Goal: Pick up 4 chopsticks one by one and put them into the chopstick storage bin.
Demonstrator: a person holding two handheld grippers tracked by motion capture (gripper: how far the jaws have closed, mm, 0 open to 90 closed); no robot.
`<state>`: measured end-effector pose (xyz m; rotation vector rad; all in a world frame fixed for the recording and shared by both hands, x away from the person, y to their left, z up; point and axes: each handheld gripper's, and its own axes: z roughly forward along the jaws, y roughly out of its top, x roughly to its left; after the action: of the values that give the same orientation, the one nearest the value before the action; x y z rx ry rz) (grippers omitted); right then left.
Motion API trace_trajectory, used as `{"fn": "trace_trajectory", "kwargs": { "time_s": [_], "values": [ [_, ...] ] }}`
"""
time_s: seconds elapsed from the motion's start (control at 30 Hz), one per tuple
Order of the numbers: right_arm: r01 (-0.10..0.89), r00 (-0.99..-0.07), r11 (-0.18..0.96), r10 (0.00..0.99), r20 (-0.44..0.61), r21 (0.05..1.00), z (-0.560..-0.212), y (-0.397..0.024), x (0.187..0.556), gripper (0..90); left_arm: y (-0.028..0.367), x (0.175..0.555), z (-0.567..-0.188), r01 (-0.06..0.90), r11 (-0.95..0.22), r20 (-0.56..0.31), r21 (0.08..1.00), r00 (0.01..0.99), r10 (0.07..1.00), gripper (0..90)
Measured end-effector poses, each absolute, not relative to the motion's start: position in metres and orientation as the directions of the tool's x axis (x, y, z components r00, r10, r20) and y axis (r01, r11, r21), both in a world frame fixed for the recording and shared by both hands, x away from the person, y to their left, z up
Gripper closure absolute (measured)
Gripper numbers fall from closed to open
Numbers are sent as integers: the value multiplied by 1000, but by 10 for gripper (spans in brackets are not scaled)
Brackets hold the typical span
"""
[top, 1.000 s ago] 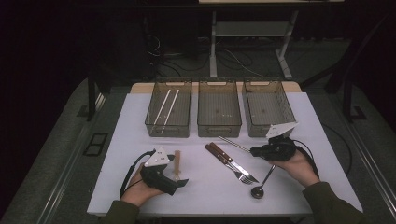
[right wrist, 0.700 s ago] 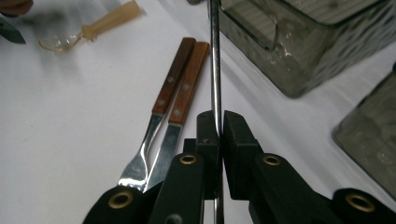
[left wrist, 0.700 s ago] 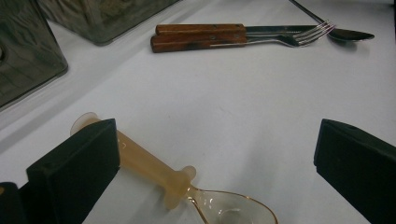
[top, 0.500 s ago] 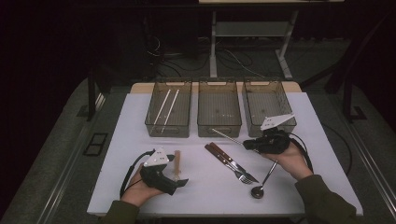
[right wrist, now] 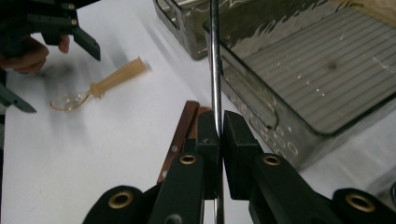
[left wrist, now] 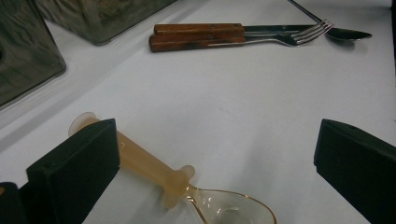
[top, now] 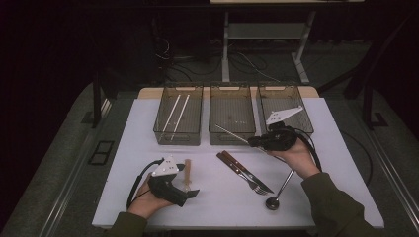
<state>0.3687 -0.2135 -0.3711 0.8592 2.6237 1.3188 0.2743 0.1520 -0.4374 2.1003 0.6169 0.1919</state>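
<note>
My right claw point(top: 253, 142) has lifted the metal chopstick point(top: 231, 134) off the tabletop point(top: 212, 197) — pinched tight near its end so it points at the middle bin point(top: 232, 136); my left claw point(left wrist: 210, 154) rests wide open over the plastic spoon point(left wrist: 154, 170) — next pick, I judge

Three bins point(top: 231, 139) wall off far edge of surface point(top: 123, 163), set close, narrow gaps between. Mid-surface: knife point(top: 236, 164) and fork point(top: 247, 175) side by side, metal spoon point(top: 279, 190) near right. Plastic spoon point(top: 187, 172) near left. Bare room between plastic spoon and knife, also along near edge.
</note>
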Motion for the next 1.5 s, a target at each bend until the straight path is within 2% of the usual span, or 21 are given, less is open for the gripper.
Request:
{"fn": "trace_trajectory", "kwargs": {
  "time_s": [0.83, 1.5],
  "values": [
    [454, -824, 476, 546, 151, 753, -342, -163, 412, 855, 152, 274, -438, 343, -469, -89, 814, 872, 482, 0],
    [457, -803, 473, 583, 121, 753, -333, -98, 439, 854, 151, 274, -438, 346, -466, -97, 814, 873, 479, 0]
  ]
}}
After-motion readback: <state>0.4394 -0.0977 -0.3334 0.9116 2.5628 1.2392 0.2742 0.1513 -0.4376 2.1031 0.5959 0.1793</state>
